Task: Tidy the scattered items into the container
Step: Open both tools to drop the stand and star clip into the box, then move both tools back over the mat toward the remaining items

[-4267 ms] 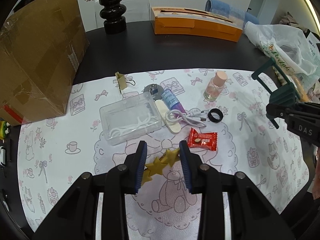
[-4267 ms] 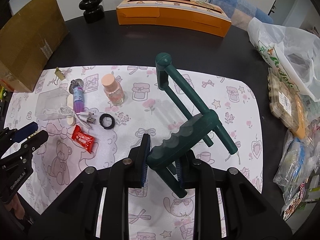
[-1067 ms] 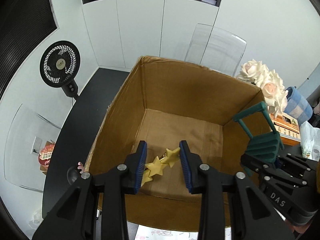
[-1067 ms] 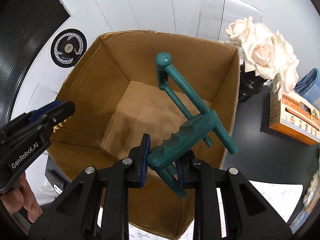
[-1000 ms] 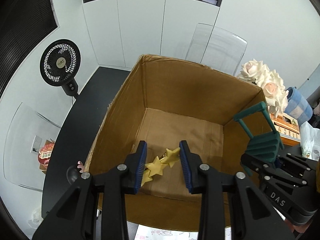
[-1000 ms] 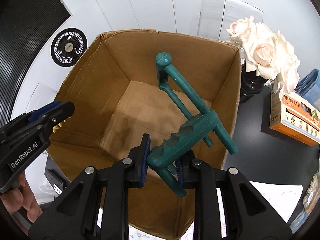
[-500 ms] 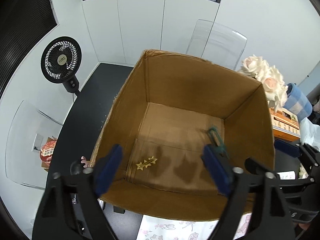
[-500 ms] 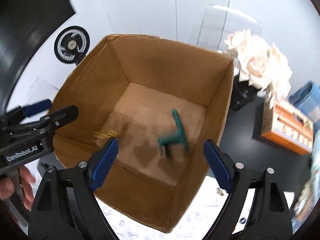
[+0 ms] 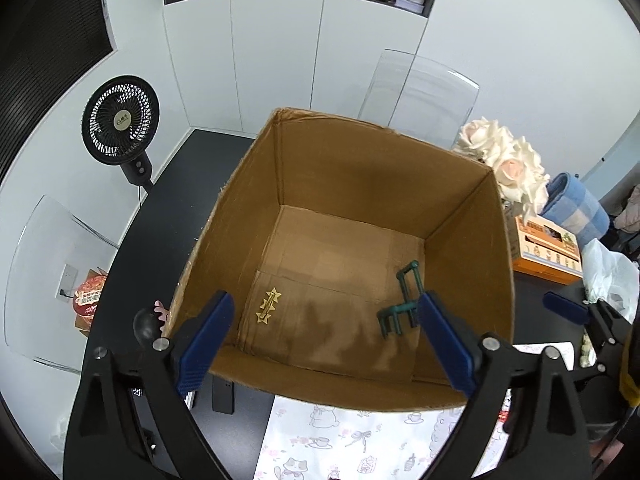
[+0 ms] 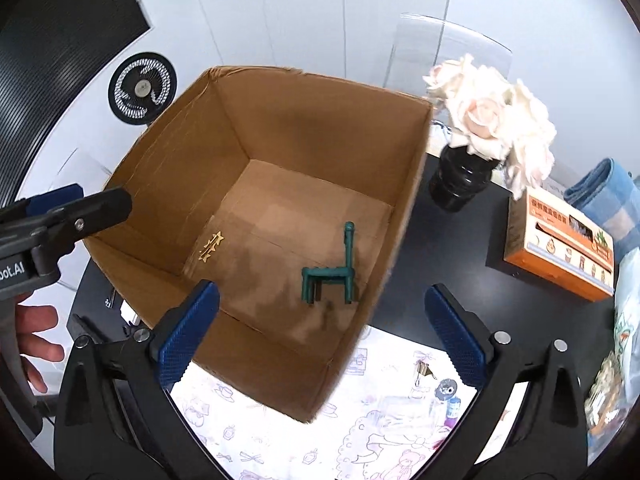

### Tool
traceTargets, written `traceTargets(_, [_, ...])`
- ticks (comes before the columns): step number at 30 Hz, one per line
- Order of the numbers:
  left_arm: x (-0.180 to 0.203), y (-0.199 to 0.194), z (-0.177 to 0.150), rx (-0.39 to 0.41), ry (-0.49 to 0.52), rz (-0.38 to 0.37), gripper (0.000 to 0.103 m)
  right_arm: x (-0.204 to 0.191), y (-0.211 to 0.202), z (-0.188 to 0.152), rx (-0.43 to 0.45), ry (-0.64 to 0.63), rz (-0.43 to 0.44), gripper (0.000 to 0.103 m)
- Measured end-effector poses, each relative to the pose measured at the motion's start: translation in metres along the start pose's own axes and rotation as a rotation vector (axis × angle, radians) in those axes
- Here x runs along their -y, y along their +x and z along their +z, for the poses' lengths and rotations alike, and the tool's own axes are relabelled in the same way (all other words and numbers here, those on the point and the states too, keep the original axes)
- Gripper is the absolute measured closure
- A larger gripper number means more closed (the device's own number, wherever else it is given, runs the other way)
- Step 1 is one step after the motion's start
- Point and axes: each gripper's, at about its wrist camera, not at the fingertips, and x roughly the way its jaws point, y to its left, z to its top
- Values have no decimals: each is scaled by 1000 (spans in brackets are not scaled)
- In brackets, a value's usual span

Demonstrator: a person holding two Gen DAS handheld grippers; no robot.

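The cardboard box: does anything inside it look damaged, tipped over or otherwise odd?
Nothing stands out. Inside the cardboard box the green toy chair stands on its legs near the right wall and the gold star clip lies flat on the floor. The box shows no tear.

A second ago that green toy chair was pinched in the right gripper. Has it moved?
Yes. The green chair has dropped from the open right gripper onto the cardboard box floor, near its right wall.

Both hand-held grippers spread wide
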Motion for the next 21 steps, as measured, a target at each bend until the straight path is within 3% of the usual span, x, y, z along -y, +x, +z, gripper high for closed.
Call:
traceTargets(12, [62,-26,-22,36,60,-36,11,46,-44,-39,49,69,-63,0])
traceTargets(21, [130,-49,-61,74,153,-85,11,103,-87,-98,73,149,-112,0])
